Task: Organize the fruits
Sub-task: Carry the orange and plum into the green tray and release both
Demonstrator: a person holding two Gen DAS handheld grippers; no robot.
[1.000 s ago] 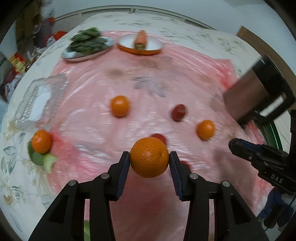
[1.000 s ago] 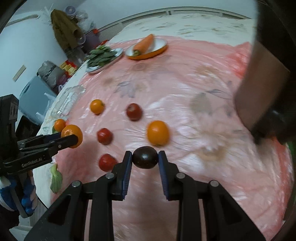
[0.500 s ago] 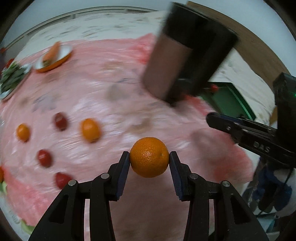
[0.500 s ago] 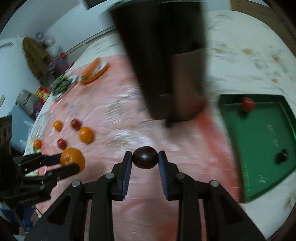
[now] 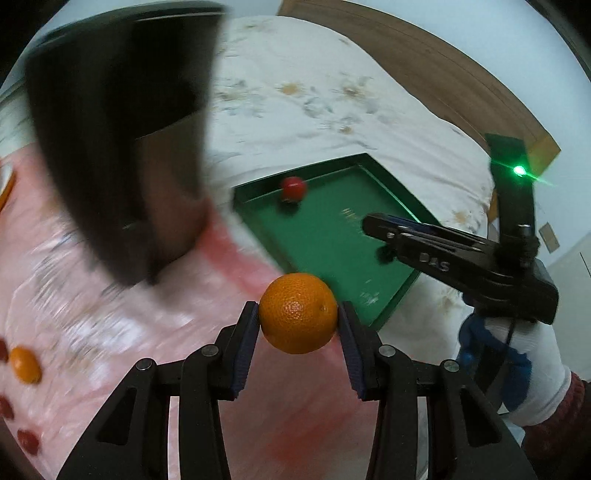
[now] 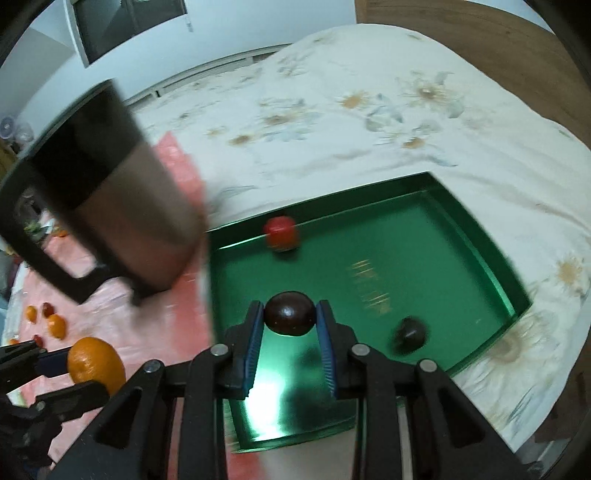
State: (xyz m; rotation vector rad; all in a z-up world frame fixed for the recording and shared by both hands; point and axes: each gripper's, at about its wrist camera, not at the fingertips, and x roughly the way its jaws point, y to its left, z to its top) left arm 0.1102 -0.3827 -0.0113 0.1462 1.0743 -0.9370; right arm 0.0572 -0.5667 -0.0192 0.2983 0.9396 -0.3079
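Progress partial: tray [image 6: 480,236] holds a red fruit [image 6: 281,233] and a dark one [image 6: 410,333]. My right claw [image 6: 290,314] pinches a dark fruit over the tray; my left claw [image 5: 297,317] pinches an orange [image 5: 297,313] short of it. Several fruits [image 6: 55,325] remain on the pink sheet [image 5: 92,317].

The tray [image 6: 480,236] lies on the bed [image 6: 369,110], right of the mug [image 6: 110,192]. Inside it, a tomato [image 6: 281,229] sits at the far edge and a plum [image 6: 410,332] nearer, to the right.

A home: floral tablecloth [image 6: 388,110], wooden headboard-like panel [image 6: 461,33], cluttered corner.
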